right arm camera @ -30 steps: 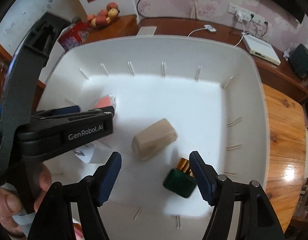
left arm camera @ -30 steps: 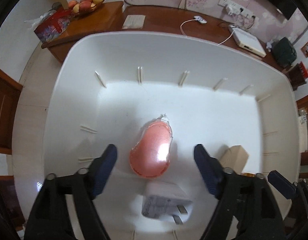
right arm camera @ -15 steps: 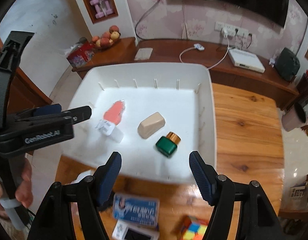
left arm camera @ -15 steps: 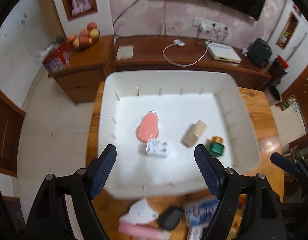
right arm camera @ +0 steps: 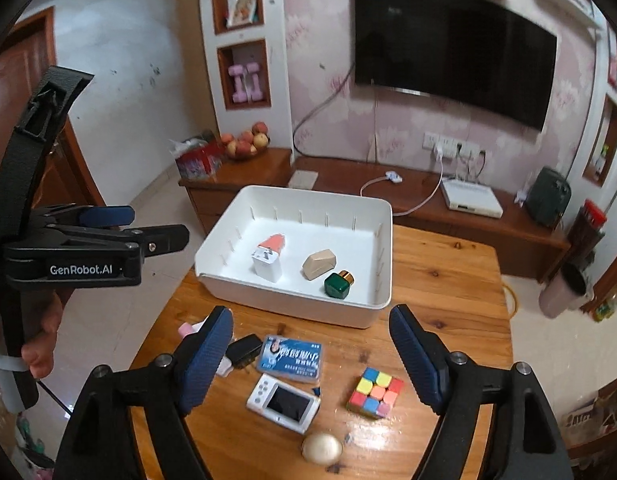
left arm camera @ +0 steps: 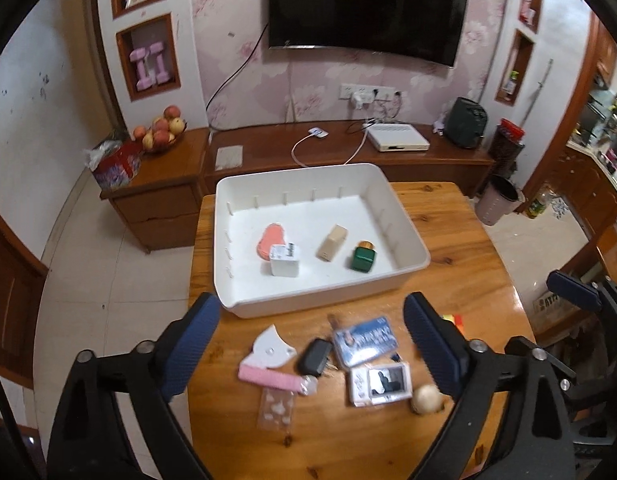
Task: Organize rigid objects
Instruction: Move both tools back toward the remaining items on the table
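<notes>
A white bin [left arm camera: 412, 258] [right arm camera: 292, 312] stands at the far side of the wooden table [left arm camera: 468, 240]. It holds a pink case [left arm camera: 270, 238], a white plug adapter [left arm camera: 283, 260], a beige block [left arm camera: 331, 242] and a green bottle [left arm camera: 363, 257]. In front of the bin lie a black charger [left arm camera: 314, 356], a blue card box [right arm camera: 290, 359], a white device with a screen [right arm camera: 283, 402], a colour cube [right arm camera: 374, 392] and a pale ball [right arm camera: 321, 447]. My left gripper [left arm camera: 312, 348] and right gripper [right arm camera: 312, 356] are both open and empty, held above these loose things.
A pink bar [left arm camera: 268, 378], a white curved piece [left arm camera: 270, 350] and a clear packet [left arm camera: 276, 408] lie at the table's near left. A low wooden cabinet [left arm camera: 348, 152] with a fruit bowl [left arm camera: 160, 132] runs along the wall behind. The table edge is to the left.
Both grippers have pulled up and back from inside the bin, so the whole bin and the loose things in front of it now show. Both stayed open.
</notes>
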Demonstrator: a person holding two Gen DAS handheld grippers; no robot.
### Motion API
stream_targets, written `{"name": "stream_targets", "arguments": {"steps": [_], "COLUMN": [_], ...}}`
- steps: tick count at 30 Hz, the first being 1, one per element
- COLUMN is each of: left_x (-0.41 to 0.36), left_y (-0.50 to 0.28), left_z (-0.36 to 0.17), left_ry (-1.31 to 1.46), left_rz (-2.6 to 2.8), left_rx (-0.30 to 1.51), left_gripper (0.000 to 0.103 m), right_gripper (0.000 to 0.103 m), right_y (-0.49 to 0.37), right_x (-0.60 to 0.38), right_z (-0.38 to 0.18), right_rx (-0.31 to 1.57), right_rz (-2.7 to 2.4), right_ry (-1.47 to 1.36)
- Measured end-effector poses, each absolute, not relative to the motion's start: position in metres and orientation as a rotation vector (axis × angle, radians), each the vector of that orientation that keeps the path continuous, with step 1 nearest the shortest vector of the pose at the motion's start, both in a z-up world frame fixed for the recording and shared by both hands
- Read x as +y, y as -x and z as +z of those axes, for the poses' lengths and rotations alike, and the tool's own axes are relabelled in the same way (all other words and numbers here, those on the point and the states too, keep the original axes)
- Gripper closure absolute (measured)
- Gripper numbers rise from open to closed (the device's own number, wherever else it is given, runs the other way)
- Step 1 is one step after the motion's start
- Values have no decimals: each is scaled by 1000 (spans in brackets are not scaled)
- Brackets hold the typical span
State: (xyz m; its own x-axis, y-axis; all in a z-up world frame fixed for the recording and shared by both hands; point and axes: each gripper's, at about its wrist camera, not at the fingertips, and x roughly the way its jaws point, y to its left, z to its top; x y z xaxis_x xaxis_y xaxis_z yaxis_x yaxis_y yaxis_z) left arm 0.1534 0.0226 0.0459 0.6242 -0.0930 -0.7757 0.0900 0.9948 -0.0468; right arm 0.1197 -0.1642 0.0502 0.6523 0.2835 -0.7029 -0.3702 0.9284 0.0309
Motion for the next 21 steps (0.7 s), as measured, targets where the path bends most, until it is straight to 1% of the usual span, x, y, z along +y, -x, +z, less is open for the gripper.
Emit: {"name": "stream_targets", "arguments": {"steps": [4,9,15,21], "left_x": [4,-20,-31,-31], "left_y": [-125,-103,-95,-87], "left_z": [42,28,-3,-46], "left_ry": [-39,-131,-143,-165], "left_rz": [-156,-210,-262,-336], "left_rx": [870,848,863,894], "left_gripper": [4,3,4,3], "right_gripper": [22,22,22,22], "right_y": [-88,-63,-53,-47], "right_x": [-173,-186,-208,-217], "right_z": [44,18,-32,-89], "right_rx": [746,733,757,810], "right_rz": [380,359,316,306], "right_ry": [131,152,140,140]}}
